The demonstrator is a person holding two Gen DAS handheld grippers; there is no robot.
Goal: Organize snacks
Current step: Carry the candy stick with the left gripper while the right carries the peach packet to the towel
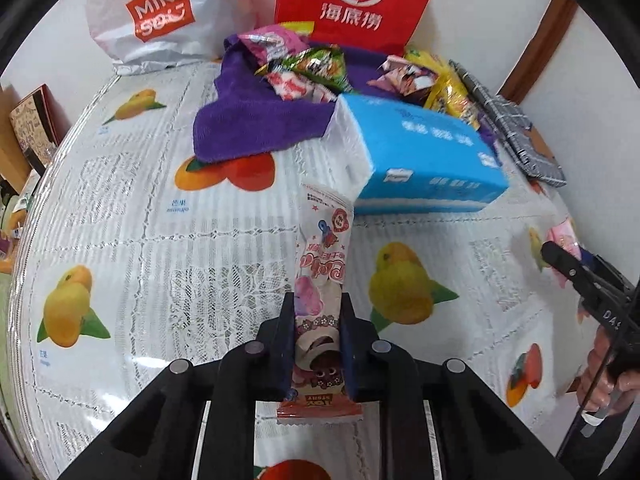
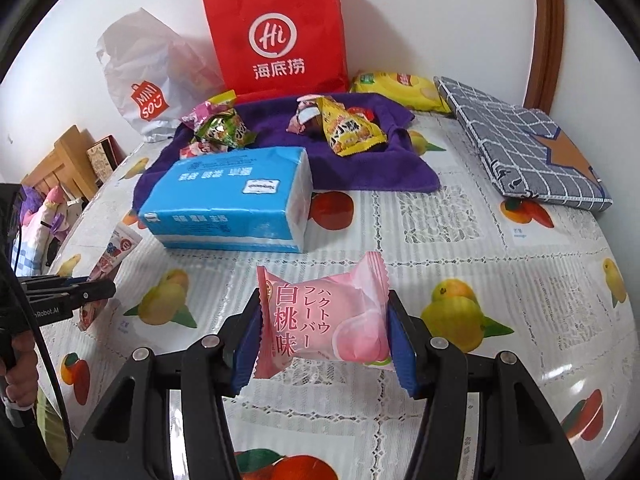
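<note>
Snacks lie in a loose heap on the purple towel [image 2: 280,152] at the back of the table, and many overlap so that their labels cannot be read; a green packet [image 2: 224,130] and a yellow packet [image 2: 352,132] are the clearest of them. The left gripper [image 1: 318,316] is clamped tight on a long white-and-pink stick packet [image 1: 324,264], pinching its lower part; the packet's far end leans up toward the blue tissue pack [image 1: 416,152], and whether the two touch is hard to tell. The right gripper [image 2: 324,328] pinches a pink peach-flavour packet [image 2: 320,320] between its blue pads, above the fruit-print tablecloth [image 2: 460,248]. In the left wrist view this gripper shows only as a dark tip at the right edge, with part of a hand [image 1: 608,380] below it, and the pink packet there is mostly hidden. A red paper bag [image 2: 276,36] and a white plastic bag [image 2: 140,80] stand against the wall behind the towel, the red one cut off at the top in the left view. A grey checked folded cloth [image 2: 524,148] lies at the table's right rear. The front half of the tablecloth is bare, with room on both sides of the tissue pack.
</note>
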